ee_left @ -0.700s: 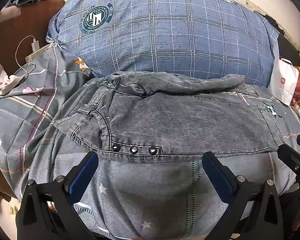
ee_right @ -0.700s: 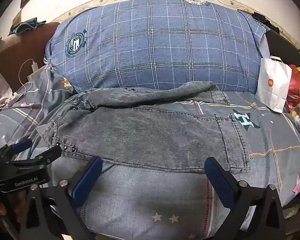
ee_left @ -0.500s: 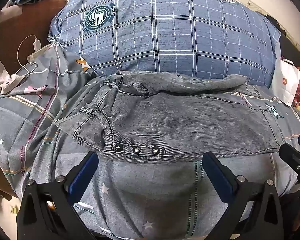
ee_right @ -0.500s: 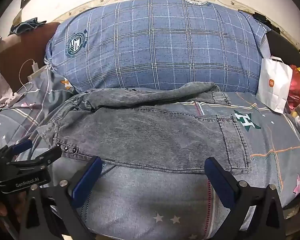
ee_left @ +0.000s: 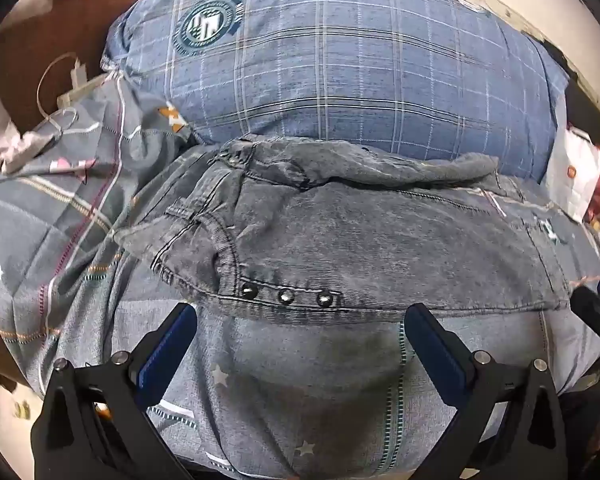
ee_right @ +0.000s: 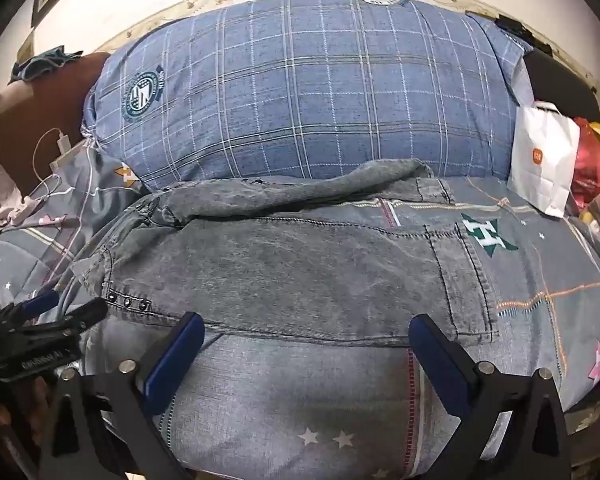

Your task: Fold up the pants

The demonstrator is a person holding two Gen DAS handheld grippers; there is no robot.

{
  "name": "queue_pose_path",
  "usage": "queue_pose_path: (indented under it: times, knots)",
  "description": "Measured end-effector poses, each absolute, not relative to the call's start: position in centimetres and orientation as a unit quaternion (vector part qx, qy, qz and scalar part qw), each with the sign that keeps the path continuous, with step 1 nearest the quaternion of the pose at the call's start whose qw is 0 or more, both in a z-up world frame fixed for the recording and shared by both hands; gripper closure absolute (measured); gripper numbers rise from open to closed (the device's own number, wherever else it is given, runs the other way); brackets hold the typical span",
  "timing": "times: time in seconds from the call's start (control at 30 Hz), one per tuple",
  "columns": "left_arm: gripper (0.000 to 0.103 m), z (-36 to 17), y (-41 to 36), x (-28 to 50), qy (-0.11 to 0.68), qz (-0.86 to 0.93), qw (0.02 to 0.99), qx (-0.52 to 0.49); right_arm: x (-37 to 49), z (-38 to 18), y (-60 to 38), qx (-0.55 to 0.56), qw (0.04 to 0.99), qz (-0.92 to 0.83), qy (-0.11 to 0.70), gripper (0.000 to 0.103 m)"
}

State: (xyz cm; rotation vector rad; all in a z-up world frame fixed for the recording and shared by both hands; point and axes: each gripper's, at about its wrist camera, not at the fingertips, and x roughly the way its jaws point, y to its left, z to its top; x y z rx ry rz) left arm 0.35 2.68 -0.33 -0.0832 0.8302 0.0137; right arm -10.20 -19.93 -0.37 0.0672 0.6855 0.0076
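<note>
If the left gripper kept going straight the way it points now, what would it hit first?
Most likely the near edge of the grey jeans, around the three metal studs. The left gripper stands open above the bedspread, short of that edge. Depth is unclear, so the bedspread could come first.

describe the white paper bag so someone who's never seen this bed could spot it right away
Start at the big blue plaid pillow across the head of the bed. Follow it to its right end, where a white paper bag stands upright on the grey patterned bedspread. It is the only plain white thing there, with a small orange logo, beside a red bag.
</note>
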Motion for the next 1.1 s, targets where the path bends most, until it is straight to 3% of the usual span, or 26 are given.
queue_pose_path:
  times: [0.33, 0.63, 1.1]
  knots:
    - [0.0, -0.6, 10.4, 2.8, 0.418, 0.045, 0.902, -0.093, -9.8, -2.2, -28.1, 0.144, 0.912, -0.03, 0.383, 0.0]
    - [0.0, -1.8, 16.3, 6.2, 0.433, 0.075, 0.874, -0.207, -7.5, -7.1, -39.1, 0.441, 0.796, -0.039, 0.414, 0.0]
    - [0.0, -5.3, 16.6, 8.0, 0.452, 0.109, 0.862, -0.2, -7.0, -10.4, -41.4, 0.506, 0.759, -0.098, 0.397, 0.001]
